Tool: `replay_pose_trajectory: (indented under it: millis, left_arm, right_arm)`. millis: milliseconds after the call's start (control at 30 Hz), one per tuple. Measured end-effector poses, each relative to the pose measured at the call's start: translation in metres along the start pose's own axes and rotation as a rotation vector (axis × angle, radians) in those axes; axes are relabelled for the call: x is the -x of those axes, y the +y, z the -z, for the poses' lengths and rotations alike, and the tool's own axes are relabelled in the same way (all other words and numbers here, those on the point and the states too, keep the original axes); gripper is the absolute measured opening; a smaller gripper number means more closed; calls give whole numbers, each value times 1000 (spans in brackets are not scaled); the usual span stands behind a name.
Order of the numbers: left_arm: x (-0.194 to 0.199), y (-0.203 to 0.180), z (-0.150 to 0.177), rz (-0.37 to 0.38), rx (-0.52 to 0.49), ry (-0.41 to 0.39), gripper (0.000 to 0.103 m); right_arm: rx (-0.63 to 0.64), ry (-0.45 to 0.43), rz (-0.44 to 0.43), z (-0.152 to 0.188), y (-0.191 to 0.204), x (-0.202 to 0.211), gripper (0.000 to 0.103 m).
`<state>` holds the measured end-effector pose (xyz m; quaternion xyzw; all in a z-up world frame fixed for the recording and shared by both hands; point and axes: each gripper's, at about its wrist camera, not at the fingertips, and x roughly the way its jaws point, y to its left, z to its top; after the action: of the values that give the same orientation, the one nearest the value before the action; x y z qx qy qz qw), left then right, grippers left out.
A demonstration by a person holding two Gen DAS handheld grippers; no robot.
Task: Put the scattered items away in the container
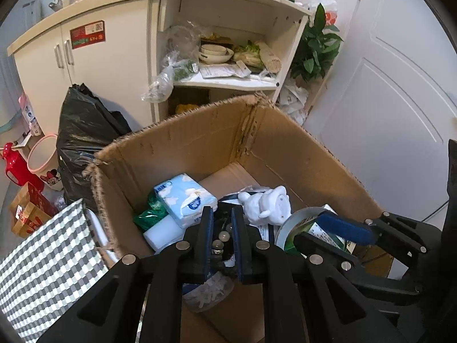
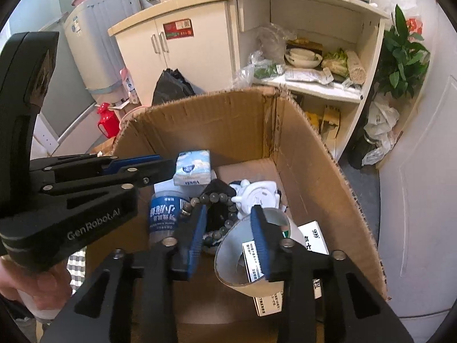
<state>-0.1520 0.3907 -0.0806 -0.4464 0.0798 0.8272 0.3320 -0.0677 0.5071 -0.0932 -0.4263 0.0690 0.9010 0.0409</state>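
Observation:
The open cardboard box (image 1: 185,148) (image 2: 222,125) holds a blue tissue pack (image 1: 185,200) (image 2: 192,167), a white toy figure (image 1: 268,205) (image 2: 254,194), a blue-labelled bottle (image 2: 164,217), a bead bracelet (image 2: 212,197), a wide tape roll (image 2: 234,274) (image 1: 285,225) and a white medicine carton (image 2: 314,237). My left gripper (image 1: 222,214) (image 2: 172,168) hovers over the bottle, its jaws drawn to a narrow slit with nothing held. My right gripper (image 2: 228,228) (image 1: 310,228) is open above the tape roll, with one finger over the ring's opening.
A black rubbish bag (image 1: 85,131) and a checked cloth (image 1: 48,263) flank the box on the left. Behind it stand a cream cabinet (image 1: 100,57) and cluttered shelves (image 2: 308,83). A white door (image 1: 385,100) is on the right. A person's hand (image 2: 37,291) holds the left gripper.

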Motion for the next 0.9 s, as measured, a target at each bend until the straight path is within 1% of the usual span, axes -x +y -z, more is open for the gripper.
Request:
replay_pose_trajectory:
  millis: [33, 133, 167, 200, 233, 267, 300, 400, 433, 467, 500, 533, 600, 633, 667, 700, 733, 800, 867, 900]
  left_arm:
    - [3, 2, 0, -1, 5, -6, 13]
    - [15, 4, -1, -5, 15, -29, 14]
    - [19, 5, -2, -8, 16, -37, 14]
    - [24, 6, -2, -13, 17, -47, 14]
    - [29, 6, -2, -21, 19, -58, 16]
    - [35, 7, -1, -29, 25, -72, 18]
    - [40, 9, -1, -35, 32, -84, 19]
    - [57, 13, 2, -49, 56, -122, 26]
    - [64, 15, 3, -55, 63, -138, 34]
    - [72, 17, 4, -65, 68, -155, 44]
    - [79, 19, 6, -81, 71, -173, 49]
    - [88, 21, 7, -101, 76, -197, 53]
    - [106, 27, 10, -133, 84, -234, 54]
    - [115, 31, 11, -142, 90, -247, 58]
    - [124, 35, 13, -147, 98, -261, 68]
    - [132, 38, 14, -152, 103, -274, 73]
    - [140, 41, 16, -164, 109, -291, 81]
    - [156, 46, 19, -195, 119, -325, 85]
    - [173, 52, 23, -221, 130, -353, 94]
    - [181, 54, 26, -230, 135, -367, 95]
  right_arm:
    - [-1, -14, 2, -1, 1, 3, 35]
    - [-3, -49, 8, -3, 5, 14, 41]
    - [-3, -62, 12, -3, 7, 17, 46]
    - [-1, -76, 20, -3, 8, 21, 54]
    - [3, -94, 32, -4, 11, 25, 60]
    - [5, -111, 46, -4, 13, 29, 70]
    - [8, -128, 54, -4, 15, 33, 75]
    - [11, -168, 42, -6, 20, 47, 77]
    - [12, -181, 40, -7, 22, 51, 79]
    - [14, -191, 40, -7, 24, 54, 84]
    - [16, -203, 38, -8, 27, 58, 86]
    - [18, -216, 33, -8, 30, 63, 87]
    - [23, -242, 23, -9, 37, 70, 88]
    - [28, -255, 17, -9, 41, 74, 90]
    - [34, -266, 12, -9, 45, 78, 96]
    - [41, -278, 7, -9, 50, 81, 99]
    - [50, -293, 2, -9, 55, 85, 99]
    - [67, -313, 1, -8, 65, 91, 103]
    - [85, -321, -9, -8, 75, 97, 103]
    - [91, -325, -15, -8, 79, 99, 103]
